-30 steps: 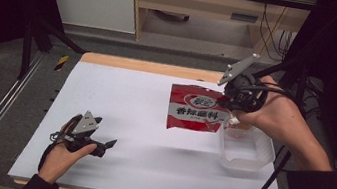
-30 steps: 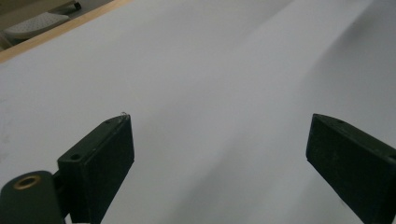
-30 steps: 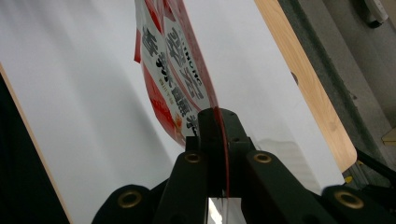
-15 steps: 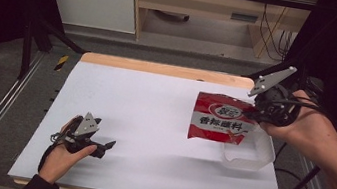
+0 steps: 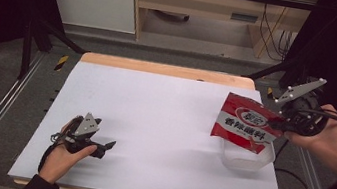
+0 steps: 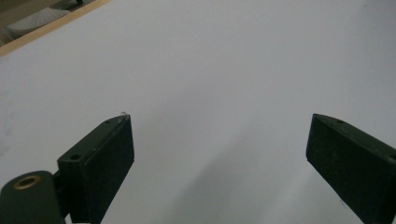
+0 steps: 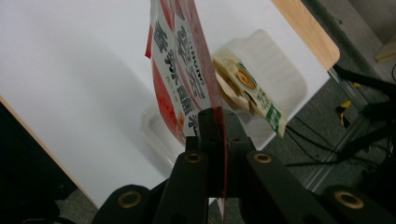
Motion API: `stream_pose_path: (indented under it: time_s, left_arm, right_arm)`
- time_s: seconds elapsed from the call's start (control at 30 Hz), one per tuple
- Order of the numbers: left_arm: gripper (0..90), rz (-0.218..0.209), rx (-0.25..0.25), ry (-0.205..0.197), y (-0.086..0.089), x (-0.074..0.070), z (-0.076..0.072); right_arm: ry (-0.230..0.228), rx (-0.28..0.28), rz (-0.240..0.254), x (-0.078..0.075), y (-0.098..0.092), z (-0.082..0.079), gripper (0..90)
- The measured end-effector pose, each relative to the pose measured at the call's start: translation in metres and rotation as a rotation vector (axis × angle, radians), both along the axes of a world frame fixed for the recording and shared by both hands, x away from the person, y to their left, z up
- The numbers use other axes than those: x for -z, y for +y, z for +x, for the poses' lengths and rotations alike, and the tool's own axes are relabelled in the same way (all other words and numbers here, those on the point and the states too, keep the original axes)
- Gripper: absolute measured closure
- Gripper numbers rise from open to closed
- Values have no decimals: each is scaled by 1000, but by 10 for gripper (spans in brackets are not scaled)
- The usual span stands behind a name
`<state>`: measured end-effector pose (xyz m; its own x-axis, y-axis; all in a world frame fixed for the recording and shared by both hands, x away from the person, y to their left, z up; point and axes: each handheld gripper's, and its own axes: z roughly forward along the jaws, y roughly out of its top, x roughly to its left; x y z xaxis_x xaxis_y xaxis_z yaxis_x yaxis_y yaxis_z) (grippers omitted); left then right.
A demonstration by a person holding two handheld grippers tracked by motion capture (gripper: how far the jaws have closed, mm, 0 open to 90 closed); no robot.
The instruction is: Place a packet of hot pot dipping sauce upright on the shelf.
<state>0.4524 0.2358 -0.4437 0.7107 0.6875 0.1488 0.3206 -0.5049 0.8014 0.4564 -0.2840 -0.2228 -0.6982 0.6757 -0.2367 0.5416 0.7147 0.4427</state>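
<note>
Carried sideways toward the table's right edge since the earlier frames, the red packet [image 5: 248, 124] now hangs over the clear plastic container [image 5: 246, 159], where before it hung above bare tabletop farther in. It dangles from the right gripper [image 5: 280, 125], pinched by its upper edge; in the right gripper view the packet [image 7: 180, 79] rises edge-on straight out of the closed jaws, which clamp its thin seam between them. Just beyond the jaws in that view lies the container [image 7: 275, 79], with a small beige-and-green sachet [image 7: 250, 91] against its near side, to the right of the packet. The right hand [image 5: 336, 145] comes in from the table's right side, forearm angled up and inward, wrist held above the container so the gripper points across toward the table's middle.

Well apart from all this, the left gripper [image 5: 100, 147] rests low on the white table [image 5: 153, 112] near its front left corner, the left hand [image 5: 69, 153] wrapped round its body, unmoved. Its jaws stand wide apart with nothing between them.
</note>
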Motion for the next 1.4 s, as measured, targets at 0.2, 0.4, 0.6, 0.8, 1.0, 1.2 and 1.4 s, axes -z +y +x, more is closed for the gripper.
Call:
stream_pose_path:
  time_s: [0.2,0.4,0.6,0.8,1.0,1.2,1.4]
  left_arm:
    - [76,6,9,2,-1,0,-1]
    - [76,7,10,3,-1,1,-1]
    - [76,15,18,7,-3,1,-1]
    - [76,12,24,9,-5,2,-1]
    - [76,15,30,13,-8,4,-2]
    - [76,29,35,18,-10,5,-1]
    - [76,36,38,23,-11,7,-1]
  right_arm:
    - [13,61,-11,10,-19,3,900]
    - [18,106,-17,17,-31,4,900]
    - [38,140,-1,29,-36,8,900]
    - [55,153,18,45,-39,10,900]
    - [63,174,57,64,-45,12,898]
    - [63,181,68,72,-54,15,894]
    - [78,184,71,79,-60,16,891]
